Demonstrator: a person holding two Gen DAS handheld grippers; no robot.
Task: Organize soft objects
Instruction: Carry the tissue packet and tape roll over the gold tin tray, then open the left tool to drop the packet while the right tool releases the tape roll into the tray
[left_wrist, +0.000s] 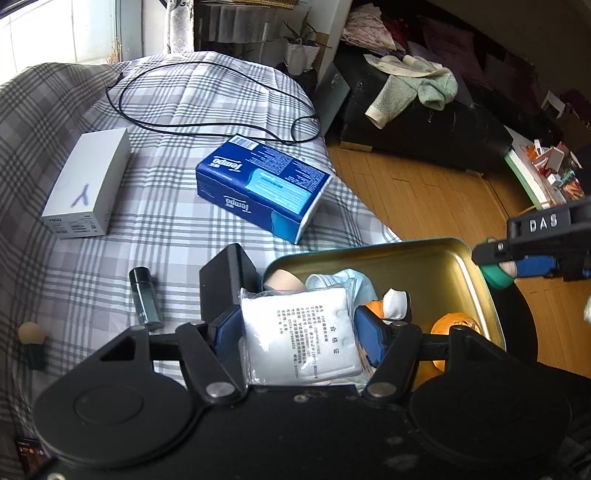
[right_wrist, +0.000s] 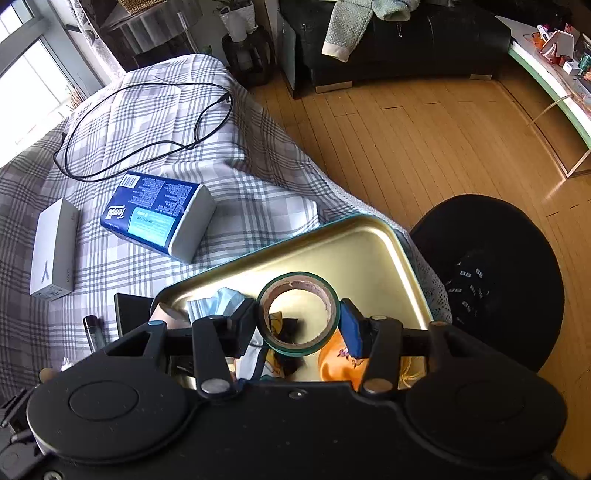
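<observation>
My left gripper (left_wrist: 299, 328) is shut on a white packet of soft pads (left_wrist: 299, 332) in clear plastic with printed text, held over the near end of a gold metal tray (left_wrist: 454, 266). In the tray lie a light blue face mask (left_wrist: 345, 278), a beige pad (left_wrist: 282, 282), a white wad (left_wrist: 395, 302) and an orange item (left_wrist: 456, 325). My right gripper (right_wrist: 297, 323) is shut on a green tape roll (right_wrist: 295, 349), held upright over the same tray (right_wrist: 332, 236). The tape roll (left_wrist: 496, 277) also shows at the right edge of the left wrist view.
On the plaid cloth sit a blue Tempo tissue pack (left_wrist: 262, 184), a white box (left_wrist: 86, 184), a looped black cable (left_wrist: 207, 99), a small dark bottle (left_wrist: 146, 299) and a black box (left_wrist: 225, 280). A black round stool (right_wrist: 491, 273) stands on the wooden floor beside the tray.
</observation>
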